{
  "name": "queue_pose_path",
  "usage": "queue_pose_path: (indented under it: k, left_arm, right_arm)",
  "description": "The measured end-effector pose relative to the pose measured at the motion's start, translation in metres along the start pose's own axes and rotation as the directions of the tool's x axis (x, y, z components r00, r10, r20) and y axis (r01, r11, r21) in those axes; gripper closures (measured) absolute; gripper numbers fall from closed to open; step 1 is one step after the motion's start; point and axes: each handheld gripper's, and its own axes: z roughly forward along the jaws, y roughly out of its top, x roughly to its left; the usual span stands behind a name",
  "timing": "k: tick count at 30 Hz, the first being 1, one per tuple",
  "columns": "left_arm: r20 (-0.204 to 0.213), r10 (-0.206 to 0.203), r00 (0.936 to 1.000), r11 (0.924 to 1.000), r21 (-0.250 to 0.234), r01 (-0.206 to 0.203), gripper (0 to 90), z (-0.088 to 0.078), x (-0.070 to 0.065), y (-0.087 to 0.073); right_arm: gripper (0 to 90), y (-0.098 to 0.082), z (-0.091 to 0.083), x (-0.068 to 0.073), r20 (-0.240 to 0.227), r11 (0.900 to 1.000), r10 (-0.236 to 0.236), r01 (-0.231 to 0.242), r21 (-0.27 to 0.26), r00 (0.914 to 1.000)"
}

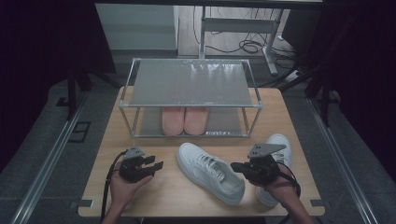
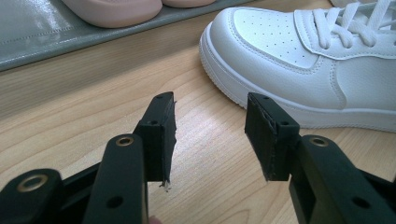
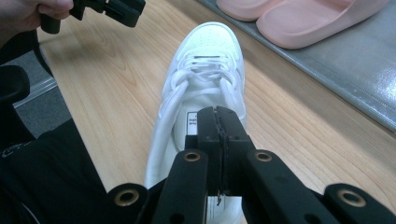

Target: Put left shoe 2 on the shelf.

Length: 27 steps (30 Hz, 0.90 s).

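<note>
A white sneaker (image 1: 210, 172) lies slantwise at mid-table, toe toward the rack; it is also in the left gripper view (image 2: 299, 56) and the right gripper view (image 3: 205, 60). A second white sneaker (image 1: 280, 144) lies to its right, partly hidden by the right hand. My left gripper (image 1: 156, 163) rests just left of the first sneaker's toe. Its jaws stand open with only bare wood between them (image 2: 210, 116). My right gripper (image 1: 234, 166) hovers over that sneaker's heel end. Its jaws are shut, pads together, with nothing between them (image 3: 218, 121).
A two-tier metal shoe rack (image 1: 191, 81) stands at the back of the wooden table (image 1: 154, 196). A pair of pink slippers (image 1: 184, 120) sits on its lower shelf. Black cables trail from both grippers toward the front edge.
</note>
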Motion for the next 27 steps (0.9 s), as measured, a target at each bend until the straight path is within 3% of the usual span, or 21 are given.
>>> queue_pose_path:
  k: [7, 11, 16, 27]
  left_arm:
    - [-0.002, -0.001, 1.0, 1.0, 0.002, 0.001, 52.8, 0.0, 0.001, -0.001]
    - [-0.004, -0.003, 1.0, 1.0, 0.001, 0.003, 51.9, 0.0, 0.0, 0.0]
    - [-0.005, -0.002, 1.0, 1.0, 0.005, 0.002, 51.7, 0.001, 0.0, -0.001]
    - [-0.005, -0.005, 1.0, 1.0, 0.006, 0.005, 51.6, 0.001, 0.001, -0.001]
  right_arm:
    - [84.8, 0.001, 0.008, -0.006, 0.001, 1.0, 0.009, -0.009, 0.013, 1.0]
    - [66.4, 0.001, 0.013, -0.008, 0.002, 1.0, 0.009, -0.009, 0.02, 1.0]
    - [57.4, 0.0, 0.021, -0.01, 0.009, 0.999, 0.025, -0.026, 0.042, 0.9996]
    - [55.1, 0.0, 0.039, -0.01, 0.026, 0.996, 0.03, -0.032, 0.083, 0.9992]
